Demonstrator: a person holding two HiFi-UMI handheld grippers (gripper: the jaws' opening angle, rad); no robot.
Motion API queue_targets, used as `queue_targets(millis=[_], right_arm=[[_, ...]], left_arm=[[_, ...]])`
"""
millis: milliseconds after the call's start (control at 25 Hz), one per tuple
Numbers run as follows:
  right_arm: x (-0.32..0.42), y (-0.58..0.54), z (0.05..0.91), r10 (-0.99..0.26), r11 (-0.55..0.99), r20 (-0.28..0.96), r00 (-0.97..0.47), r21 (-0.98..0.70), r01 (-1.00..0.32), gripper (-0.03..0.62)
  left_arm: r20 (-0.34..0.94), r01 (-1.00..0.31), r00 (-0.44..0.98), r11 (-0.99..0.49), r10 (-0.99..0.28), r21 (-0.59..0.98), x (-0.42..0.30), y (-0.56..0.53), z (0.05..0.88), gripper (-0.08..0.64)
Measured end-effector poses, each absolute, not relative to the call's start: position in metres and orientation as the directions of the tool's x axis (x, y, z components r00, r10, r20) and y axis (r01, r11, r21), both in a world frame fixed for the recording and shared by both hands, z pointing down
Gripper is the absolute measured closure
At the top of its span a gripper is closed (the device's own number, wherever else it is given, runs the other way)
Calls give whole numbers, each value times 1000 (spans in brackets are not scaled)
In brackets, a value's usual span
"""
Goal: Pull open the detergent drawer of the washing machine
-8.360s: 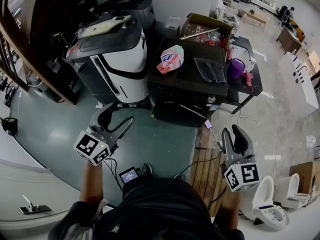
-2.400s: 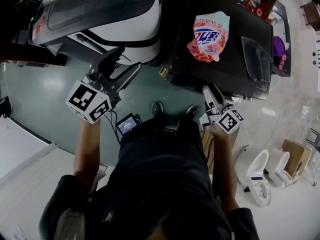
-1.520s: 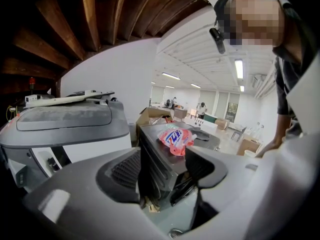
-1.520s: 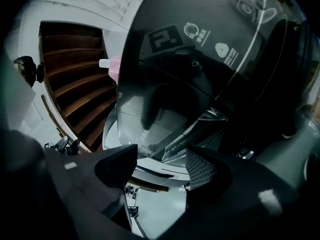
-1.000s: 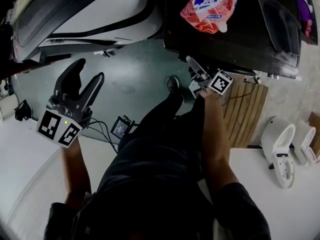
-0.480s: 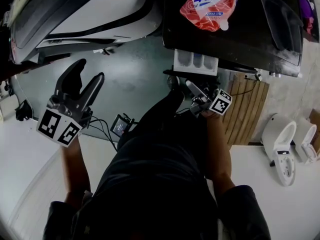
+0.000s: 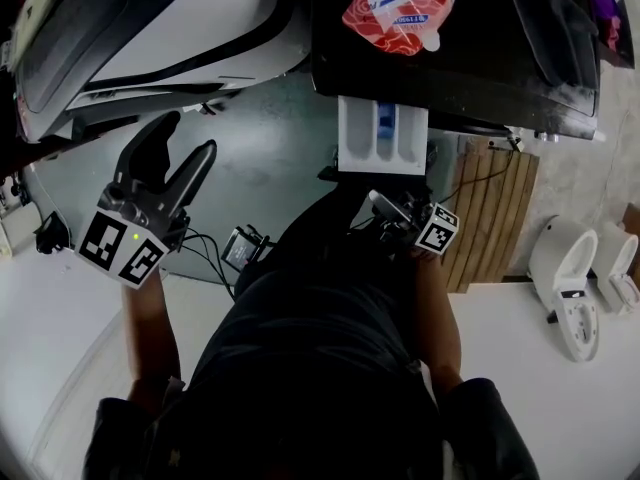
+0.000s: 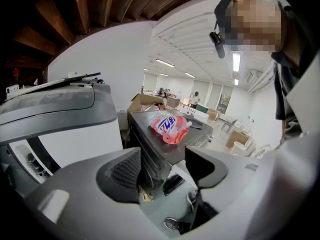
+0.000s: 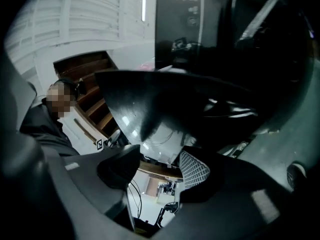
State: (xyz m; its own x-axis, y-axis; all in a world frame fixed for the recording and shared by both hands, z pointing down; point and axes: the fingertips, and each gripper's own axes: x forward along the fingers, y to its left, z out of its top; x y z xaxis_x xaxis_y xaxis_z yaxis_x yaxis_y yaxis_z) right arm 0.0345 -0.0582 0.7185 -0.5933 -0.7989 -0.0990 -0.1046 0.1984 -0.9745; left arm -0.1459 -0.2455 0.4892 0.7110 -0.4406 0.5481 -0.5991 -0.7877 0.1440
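Observation:
The black washing machine (image 7: 480, 68) stands ahead of me with a pink detergent pouch (image 7: 400, 3) on its top. Its white detergent drawer (image 7: 383, 136) is pulled well out, and its compartments show. My right gripper (image 7: 378, 204) sits just in front of the drawer's front end. Its jaws are closing, with nothing seen pressed between them. In the right gripper view the drawer's dark front (image 9: 200, 104) looms over the right gripper (image 9: 157, 170). My left gripper (image 7: 185, 146) hangs open over the floor to the left, and the left gripper (image 8: 162, 171) faces the machine (image 8: 150, 154).
A white and grey appliance (image 7: 150, 28) stands left of the washer. A clear plastic lid (image 7: 550, 28) lies on the washer top. A wooden slatted board (image 7: 495, 218) and white toilet bowls (image 7: 565, 288) are at the right. A small screen device (image 7: 240, 248) with cables lies on the floor.
The drawer has slid out of the machine's front while my right gripper drew back toward me. The left gripper has barely shifted.

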Motion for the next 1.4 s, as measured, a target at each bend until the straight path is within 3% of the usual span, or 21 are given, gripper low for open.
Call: queue_targets(millis=[120,480,720,1080,1400], right_arm=[[35,-48,726,-792,155,-54,-608,-981,-116,380],[29,-46,731,-691,113,140,-709,-948,-297,371],[30,-34,712,-650,121,176,-740,-936,-329,371],[66,-27,660,-608,224,239,-757,-863,-452,371],[84,-36,602,-504,503,368,-781,-611,-612,374]], left_arm=[[537,-584,726,-797,-430,151,-137,-246,488,232],[478,-580,754,-798,-449,165,-126,-244,473,232],[439,-594,761,-786,-478,174,-129,-238,461,232],[347,-613,770,-771,-536,170,-133,-231,432,232],[261,-628,771,-762,-581,159,-135,-224,412,232]])
